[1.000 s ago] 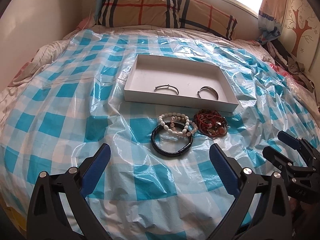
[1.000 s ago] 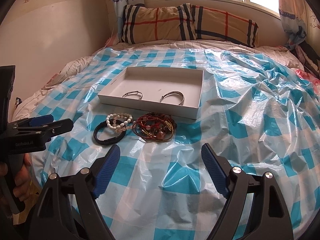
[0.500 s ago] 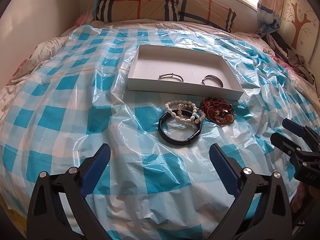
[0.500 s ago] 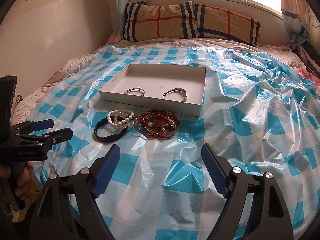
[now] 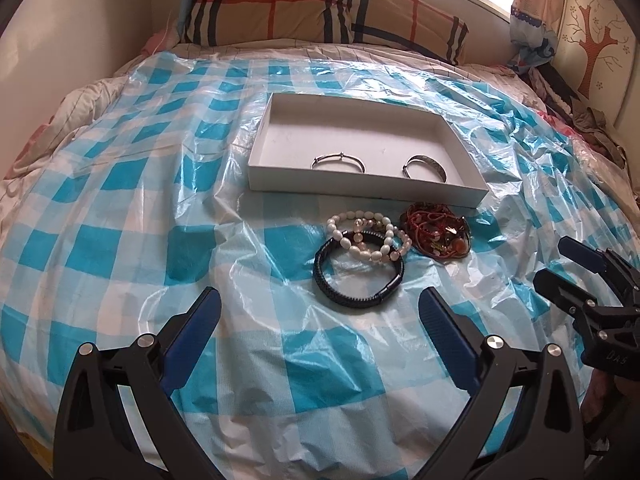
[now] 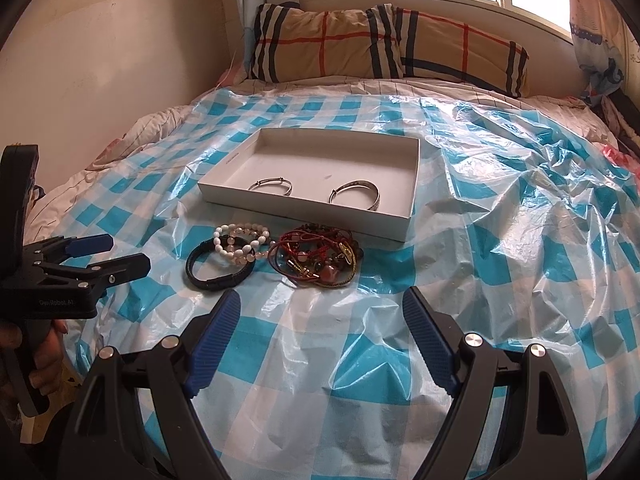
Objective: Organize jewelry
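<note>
While both tongs, left [image 5: 318, 322] and right [image 6: 322, 328], hang spread and empty, take the black bracelet [image 5: 358, 276] lying on the bed's plastic sheet [image 5: 120, 208] before the white box [image 5: 360, 190]; pinch its free near arc, clear of the pearl bracelet [image 5: 368, 236] overlapping its far side.

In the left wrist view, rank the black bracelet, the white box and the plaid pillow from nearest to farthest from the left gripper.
From the left gripper:
1. Black bracelet, just ahead on the checked sheet.
2. White box, beyond the loose bracelets.
3. Plaid pillow, at the bed's head.
</note>
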### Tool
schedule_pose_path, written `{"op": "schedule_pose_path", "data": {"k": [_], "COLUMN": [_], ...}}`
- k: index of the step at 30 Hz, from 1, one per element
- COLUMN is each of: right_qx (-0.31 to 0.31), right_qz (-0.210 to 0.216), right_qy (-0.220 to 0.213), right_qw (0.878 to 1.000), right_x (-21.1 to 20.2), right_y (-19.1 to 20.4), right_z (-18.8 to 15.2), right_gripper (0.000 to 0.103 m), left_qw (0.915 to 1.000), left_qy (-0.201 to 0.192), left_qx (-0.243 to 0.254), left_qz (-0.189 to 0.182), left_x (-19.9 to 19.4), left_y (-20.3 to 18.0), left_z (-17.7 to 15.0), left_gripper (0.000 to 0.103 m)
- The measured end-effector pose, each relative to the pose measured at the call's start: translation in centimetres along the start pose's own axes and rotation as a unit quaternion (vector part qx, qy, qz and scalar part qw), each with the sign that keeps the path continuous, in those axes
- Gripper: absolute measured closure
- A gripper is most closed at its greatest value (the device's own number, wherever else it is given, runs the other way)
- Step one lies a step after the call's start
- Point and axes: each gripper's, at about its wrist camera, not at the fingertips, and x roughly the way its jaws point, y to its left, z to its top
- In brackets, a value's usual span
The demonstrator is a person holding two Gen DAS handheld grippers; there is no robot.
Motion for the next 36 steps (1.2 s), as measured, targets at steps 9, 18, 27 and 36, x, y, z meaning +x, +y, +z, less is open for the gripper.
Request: {"op": "schedule_pose_path", "data": {"k": [9, 18, 27, 36], "right_qx": [-0.009, -0.006, 0.015, 0.031], "right_qz": [0.004, 0.024, 0.053, 0.061], "right_qy": [0.03, 0.085, 0.077, 0.102], "right_qw": [0.999, 0.996, 0.996, 0.992], "right_x": [5.6, 11.2, 7.9, 5.7], "right_y": [-1.1, -2.0, -2.4, -3.1], "right_z": [2.1, 2.4, 1.0, -1.6], "right_gripper": [0.049, 0.07, 0.089, 0.089], "left_qw": [0.9996, 0.9983, 0.9942, 0.9917], "left_qy": [0.004, 0.05, 0.078, 0.09], "left_qx": [0.008, 0.006, 0.003, 0.01], "left_qz": [-0.028, -0.028, -0.074, -0.091], "left_x": [4.7, 9.8, 9.1, 6.3], "left_y": [-0.4, -0.7, -0.4, 1.1], "left_z": [4.0, 5.2, 2.6, 0.4], "left_gripper": [0.008, 0.04, 0.089, 0.094]}}
